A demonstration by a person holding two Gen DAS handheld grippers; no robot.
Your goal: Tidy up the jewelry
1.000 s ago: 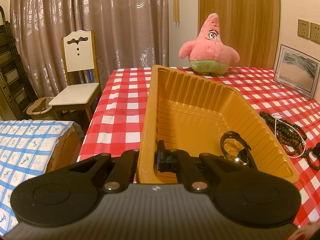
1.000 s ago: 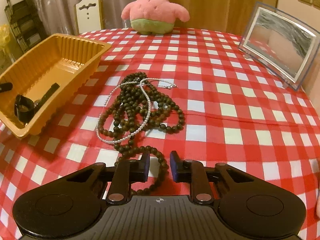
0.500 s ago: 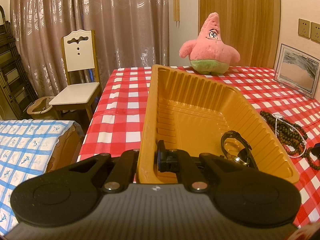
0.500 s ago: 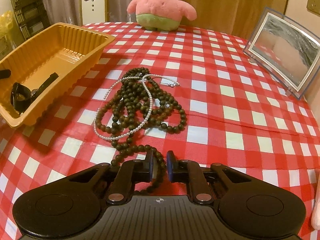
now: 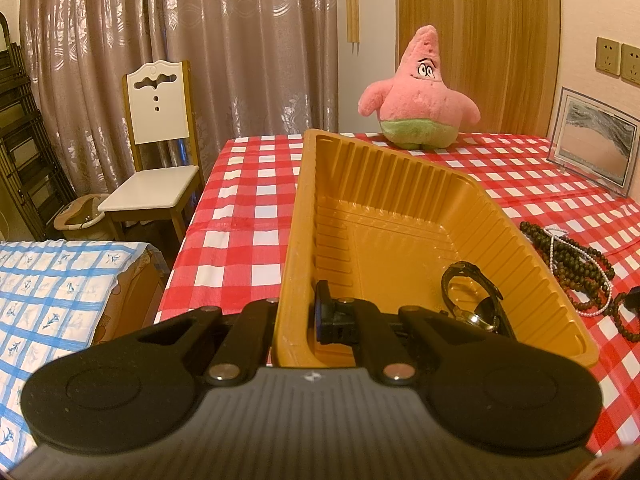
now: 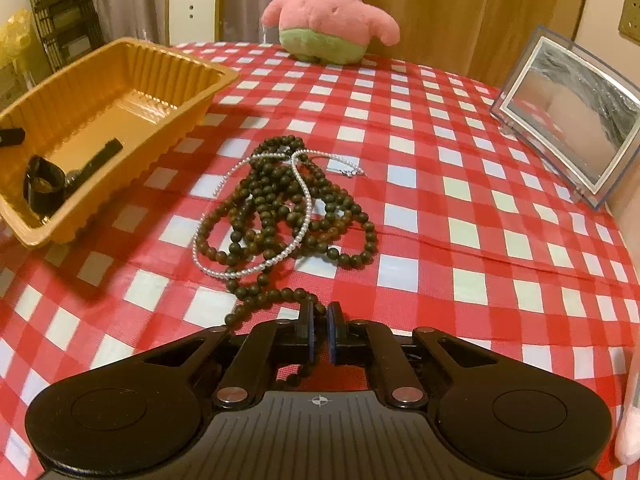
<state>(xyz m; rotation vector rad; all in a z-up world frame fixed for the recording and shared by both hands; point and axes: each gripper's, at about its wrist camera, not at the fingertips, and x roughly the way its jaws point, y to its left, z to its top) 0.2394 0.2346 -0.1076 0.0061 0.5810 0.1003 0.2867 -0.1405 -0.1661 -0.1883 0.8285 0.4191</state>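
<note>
I'm working in a home, a lived-in room: patterned curtains [image 5: 200,60], a white dining chair [image 5: 158,152], a red-checked tablecloth [image 5: 248,216], a pink starfish plush [image 5: 418,100], a framed picture [image 5: 592,140] and wall sockets [image 5: 618,60].

Watch [image 6: 44,188] in tray [image 6: 132,60] — beads [image 6: 280,208] right of it, on tablecloth [image 6: 460,184]
</note>
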